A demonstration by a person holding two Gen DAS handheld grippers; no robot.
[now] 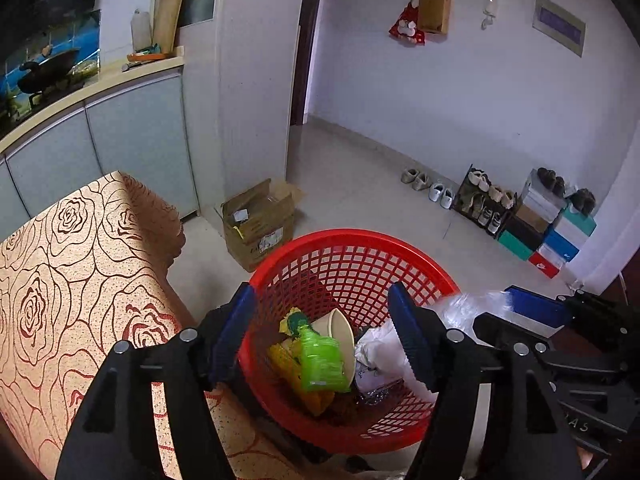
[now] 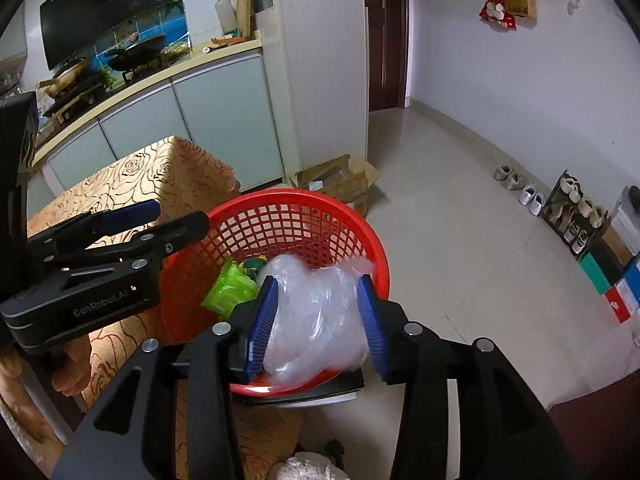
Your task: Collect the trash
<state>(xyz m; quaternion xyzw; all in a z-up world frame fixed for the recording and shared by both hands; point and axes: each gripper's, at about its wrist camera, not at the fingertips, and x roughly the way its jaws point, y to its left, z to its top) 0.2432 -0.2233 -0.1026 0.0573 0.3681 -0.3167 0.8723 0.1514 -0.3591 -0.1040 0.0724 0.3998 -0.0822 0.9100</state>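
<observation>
Beside the rose-patterned cloth (image 2: 132, 178), the left gripper (image 1: 324, 336) hangs wide and empty over the red basket (image 2: 288, 210), while the right gripper (image 2: 316, 320) pinches a clear plastic bag (image 2: 316, 312) above its rim, probably light, slippery and crushable, best gripped mid-bunch.

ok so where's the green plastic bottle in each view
Left wrist view: the green bottle lies inside the red basket, low in the centre, between the open jaws of the left gripper.
Right wrist view: the bottle shows left of centre, just left of the clear plastic bag held by the right gripper.
Shared landmark: the cardboard box on the floor behind the basket.
</observation>
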